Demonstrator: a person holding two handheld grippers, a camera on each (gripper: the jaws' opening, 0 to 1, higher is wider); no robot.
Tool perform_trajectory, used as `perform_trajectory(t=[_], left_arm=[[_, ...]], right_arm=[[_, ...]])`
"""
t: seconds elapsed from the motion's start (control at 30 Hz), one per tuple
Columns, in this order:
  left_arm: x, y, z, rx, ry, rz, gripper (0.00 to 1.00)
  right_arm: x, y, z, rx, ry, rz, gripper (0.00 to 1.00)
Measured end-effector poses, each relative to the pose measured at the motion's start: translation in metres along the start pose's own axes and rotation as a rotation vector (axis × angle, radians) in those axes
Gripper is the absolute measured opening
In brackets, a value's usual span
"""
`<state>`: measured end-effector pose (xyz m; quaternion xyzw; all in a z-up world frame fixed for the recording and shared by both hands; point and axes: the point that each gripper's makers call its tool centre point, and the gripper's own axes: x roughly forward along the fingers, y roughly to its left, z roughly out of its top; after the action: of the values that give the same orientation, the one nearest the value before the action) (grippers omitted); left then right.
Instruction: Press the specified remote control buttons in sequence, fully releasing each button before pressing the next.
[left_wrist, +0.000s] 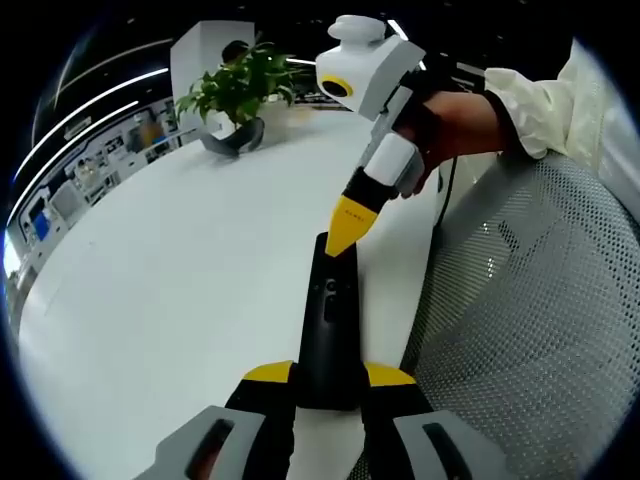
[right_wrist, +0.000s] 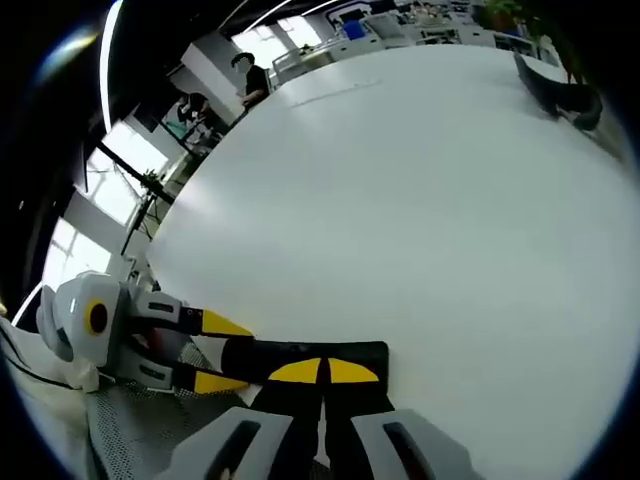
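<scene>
The left claw (left_wrist: 328, 378) clamped the black remote control's (left_wrist: 330, 320) near end, steadying it above the white surface (left_wrist: 180, 280); the right claw (left_wrist: 340, 240), closed to a point, touched the remote's far end for pressing.

Left tool (left_wrist: 327, 388): grey-white housings, black jaws, yellow tips. Right tool (right_wrist: 322, 372): same build, yellow tips; white rounded body with yellow-ringed lens. Person's sleeve (left_wrist: 535, 100): cream, gathered cuff; dark glove (left_wrist: 450, 115).
</scene>
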<state>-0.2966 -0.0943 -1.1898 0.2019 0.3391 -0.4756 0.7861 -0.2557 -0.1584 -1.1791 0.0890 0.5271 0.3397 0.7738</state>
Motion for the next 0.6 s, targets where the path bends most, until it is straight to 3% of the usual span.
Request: perform_trajectory(t=[0.6], left_arm=[[0.0008, 0.0002, 0.0003, 0.005, 0.002, -0.002, 0.24]], right_arm=[[0.001, 0.0002, -0.0009, -0.054, -0.005, -0.03, 0.0]])
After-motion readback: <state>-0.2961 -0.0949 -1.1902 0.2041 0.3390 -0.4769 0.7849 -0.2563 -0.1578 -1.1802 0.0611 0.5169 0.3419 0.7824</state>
